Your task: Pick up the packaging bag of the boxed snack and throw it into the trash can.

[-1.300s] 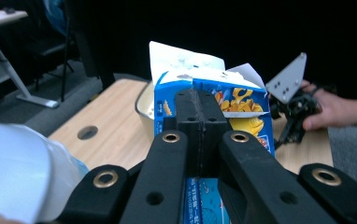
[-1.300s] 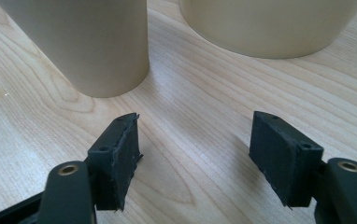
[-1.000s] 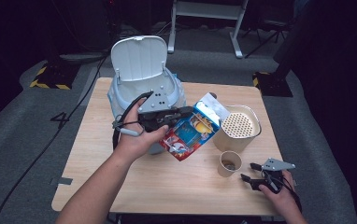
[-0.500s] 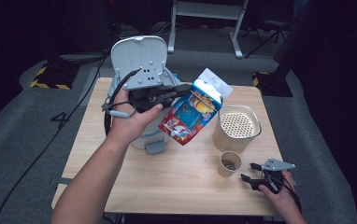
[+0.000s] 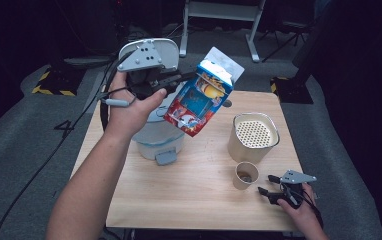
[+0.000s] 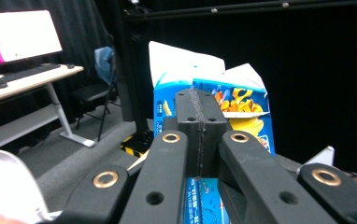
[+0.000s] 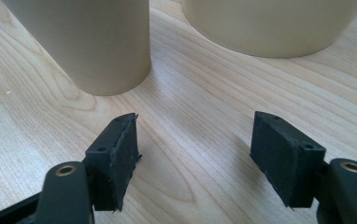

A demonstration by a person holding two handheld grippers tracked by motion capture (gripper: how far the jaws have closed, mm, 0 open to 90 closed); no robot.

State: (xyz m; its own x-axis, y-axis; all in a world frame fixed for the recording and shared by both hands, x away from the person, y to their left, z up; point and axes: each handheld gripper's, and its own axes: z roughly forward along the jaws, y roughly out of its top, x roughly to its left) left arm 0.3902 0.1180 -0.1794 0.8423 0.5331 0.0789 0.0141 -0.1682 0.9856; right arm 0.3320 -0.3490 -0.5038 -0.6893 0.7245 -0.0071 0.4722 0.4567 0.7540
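Observation:
A blue and red printed carton (image 5: 199, 100) hangs tilted in the air above the table, its top flaps open. My left gripper (image 5: 179, 80) holds it from the left, level with its upper part. In the left gripper view the two jaws (image 6: 199, 100) are pressed together on a thin edge of the carton (image 6: 242, 100), which rises behind them. My right gripper (image 5: 265, 184) lies on the table's front right corner, open, nothing between its pads (image 7: 195, 154). Just ahead of it stands a small paper cup (image 5: 245, 175), seen close in the right gripper view (image 7: 88, 42).
A beige round container with a perforated lid (image 5: 255, 136) stands behind the cup, its wall (image 7: 270, 23) near the right gripper. A white bin (image 5: 156, 135) with its lid (image 5: 166, 50) raised stands at the left of the wooden table (image 5: 189, 200). Dark floor surrounds the table.
My left hand has lifted the carton up and away from the table, above the white bin. The right gripper has stayed where it was.

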